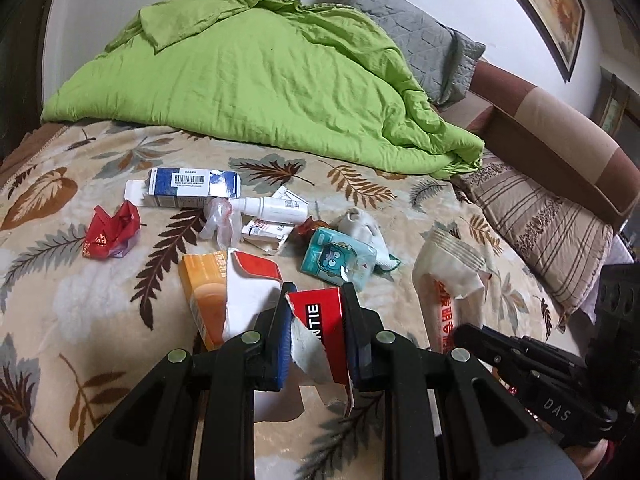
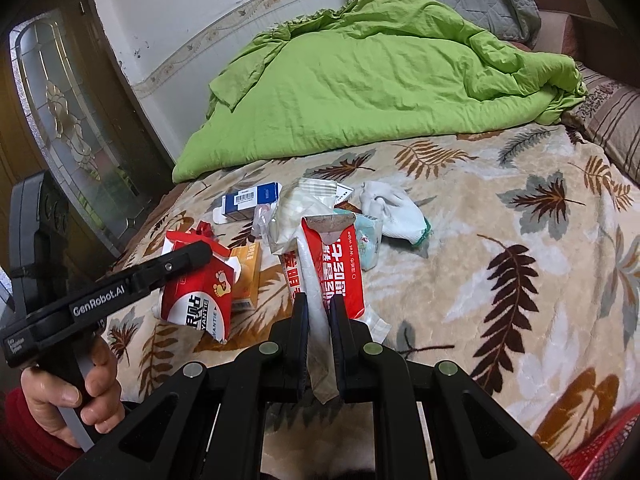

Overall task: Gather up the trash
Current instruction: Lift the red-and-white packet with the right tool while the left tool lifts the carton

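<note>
My left gripper (image 1: 317, 296) is shut on a torn red-and-white carton (image 1: 320, 316), held a little above the leaf-print blanket (image 1: 60, 320). In the right wrist view the same carton (image 2: 196, 296) hangs from the left gripper (image 2: 202, 254), which a hand (image 2: 80, 392) holds. My right gripper (image 2: 318, 302) is shut on a red-and-white wet-wipe packet (image 2: 336, 268), which rises upright in front of it. More trash lies on the bed: an orange box (image 1: 204, 292), a crumpled red wrapper (image 1: 112, 232), a blue-white box (image 1: 192, 188), a white spray bottle (image 1: 272, 208) and a teal tissue pack (image 1: 336, 260).
A green quilt (image 1: 260, 80) is heaped at the far side of the bed, with a grey pillow (image 1: 420, 36) behind it. A striped pillow (image 1: 540, 232) leans on the brown headboard at right. A red basket's rim (image 2: 600, 448) shows at bottom right. A glazed door (image 2: 60, 120) stands at left.
</note>
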{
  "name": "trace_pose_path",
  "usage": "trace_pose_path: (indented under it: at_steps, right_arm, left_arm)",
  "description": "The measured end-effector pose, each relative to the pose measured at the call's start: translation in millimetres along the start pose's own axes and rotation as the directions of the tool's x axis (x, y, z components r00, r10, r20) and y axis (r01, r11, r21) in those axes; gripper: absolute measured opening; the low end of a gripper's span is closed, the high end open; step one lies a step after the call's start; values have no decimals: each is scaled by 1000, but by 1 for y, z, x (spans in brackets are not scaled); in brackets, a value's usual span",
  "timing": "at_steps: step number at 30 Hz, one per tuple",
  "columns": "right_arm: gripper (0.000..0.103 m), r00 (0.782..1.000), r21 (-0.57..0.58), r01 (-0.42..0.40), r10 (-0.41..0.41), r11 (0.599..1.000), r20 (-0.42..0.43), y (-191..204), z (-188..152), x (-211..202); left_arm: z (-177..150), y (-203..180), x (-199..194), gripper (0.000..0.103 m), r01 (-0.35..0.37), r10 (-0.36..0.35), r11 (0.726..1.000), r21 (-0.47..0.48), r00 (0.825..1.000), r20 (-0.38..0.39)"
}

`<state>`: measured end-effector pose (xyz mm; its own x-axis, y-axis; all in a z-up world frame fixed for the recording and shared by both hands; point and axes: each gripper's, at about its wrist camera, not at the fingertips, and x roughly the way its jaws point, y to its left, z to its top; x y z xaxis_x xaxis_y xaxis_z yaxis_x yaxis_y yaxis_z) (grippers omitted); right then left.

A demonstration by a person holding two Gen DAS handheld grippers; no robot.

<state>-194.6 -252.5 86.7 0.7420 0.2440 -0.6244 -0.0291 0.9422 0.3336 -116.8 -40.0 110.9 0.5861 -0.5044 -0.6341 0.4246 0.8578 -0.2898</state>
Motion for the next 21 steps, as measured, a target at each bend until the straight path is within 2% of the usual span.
trace_pose_path:
  at_steps: [9, 21]
  right_arm:
    - [11, 1000, 1, 12, -12, 1000, -3, 4, -5, -10]
    - [11, 1000, -11, 6, -6, 1000, 11, 12, -5, -20]
  left_arm:
    - [-10, -15, -18, 21, -13, 12, 999, 42, 1000, 26]
    - [-17, -29, -38, 21, -121, 112, 988, 100, 990, 87]
